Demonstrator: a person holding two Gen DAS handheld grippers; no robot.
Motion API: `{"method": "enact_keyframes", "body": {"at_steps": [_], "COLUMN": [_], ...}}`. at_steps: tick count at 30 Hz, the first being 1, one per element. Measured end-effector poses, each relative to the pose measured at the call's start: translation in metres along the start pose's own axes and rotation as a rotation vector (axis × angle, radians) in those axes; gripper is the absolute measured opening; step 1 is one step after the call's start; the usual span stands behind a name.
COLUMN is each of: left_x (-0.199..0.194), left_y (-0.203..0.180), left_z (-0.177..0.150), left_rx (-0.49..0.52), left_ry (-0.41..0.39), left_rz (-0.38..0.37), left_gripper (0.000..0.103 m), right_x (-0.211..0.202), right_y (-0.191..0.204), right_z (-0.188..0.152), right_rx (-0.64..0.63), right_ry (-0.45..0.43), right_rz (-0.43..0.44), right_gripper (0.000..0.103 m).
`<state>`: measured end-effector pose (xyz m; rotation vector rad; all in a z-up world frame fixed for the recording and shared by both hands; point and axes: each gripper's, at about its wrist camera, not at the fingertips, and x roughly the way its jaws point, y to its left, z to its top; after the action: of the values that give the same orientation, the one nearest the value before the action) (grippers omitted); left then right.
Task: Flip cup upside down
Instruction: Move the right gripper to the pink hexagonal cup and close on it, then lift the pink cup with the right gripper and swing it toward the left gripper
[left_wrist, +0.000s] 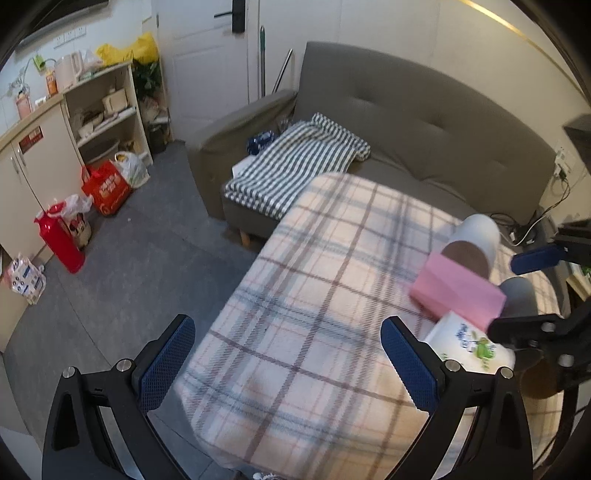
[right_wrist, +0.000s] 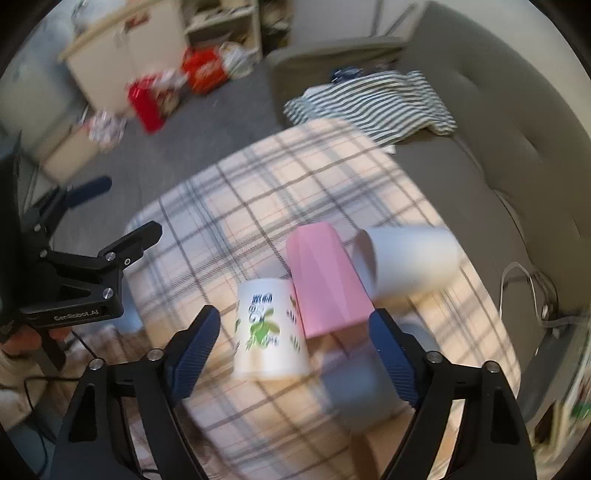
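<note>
Several cups lie on a table with a plaid cloth (right_wrist: 229, 206). A white cup with a green leaf print (right_wrist: 269, 328) stands mouth down, a pink cup (right_wrist: 327, 280) leans beside it, a plain white cup (right_wrist: 410, 258) lies on its side and a grey cup (right_wrist: 358, 391) lies near the front. My right gripper (right_wrist: 295, 350) is open, its fingers either side of the printed and pink cups. My left gripper (left_wrist: 288, 365) is open and empty over the table's near left part (left_wrist: 295, 277). The cups show at the right in the left wrist view: pink (left_wrist: 458, 291), white (left_wrist: 476, 240), printed (left_wrist: 469, 343).
A grey sofa (left_wrist: 406, 122) with a striped blanket (left_wrist: 295, 166) stands behind the table. A cabinet and shelves (left_wrist: 103, 110) stand at the left wall, with a red flask (left_wrist: 61, 240) and bags (left_wrist: 107, 188) on the floor. Cables (right_wrist: 532, 295) lie at the right.
</note>
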<state>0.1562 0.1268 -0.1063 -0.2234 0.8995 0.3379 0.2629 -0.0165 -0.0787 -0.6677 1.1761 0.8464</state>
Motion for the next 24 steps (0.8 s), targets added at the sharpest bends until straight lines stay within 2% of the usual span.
{"method": "enact_keyframes", "body": {"at_steps": [3, 8, 14, 18, 24], "left_x": [0.012, 0.028, 0.042, 0.045, 0.046], "left_y": [0.001, 0.002, 0.002, 0.002, 0.003], "left_z": [0.001, 0.004, 0.006, 0.004, 0.003], "left_rx": [0.001, 0.002, -0.006, -0.003, -0.013], "left_ry": [0.017, 0.034, 0.050, 0.057, 0.066], "left_rz": [0.005, 0.007, -0.002, -0.006, -0.012], "left_gripper": [0.103, 0.103, 0.103, 0.103, 0.103], "right_x": [0.030, 0.054, 0.069, 0.086, 0.102], "right_y": [0.000, -0.015, -0.029, -0.023, -0.016], "right_z": [0.017, 0.029, 0.041, 0.047, 0.051], "right_rx": [-0.045, -0.033, -0.019, -0.058, -0.088], "right_ry": [0.071, 0.115, 0.150, 0.193, 0.226], "right_rz": [0.003, 0.004, -0.007, -0.058, -0.080], "right_gripper": [0.069, 0.062, 0.060, 0.061, 0.061]}}
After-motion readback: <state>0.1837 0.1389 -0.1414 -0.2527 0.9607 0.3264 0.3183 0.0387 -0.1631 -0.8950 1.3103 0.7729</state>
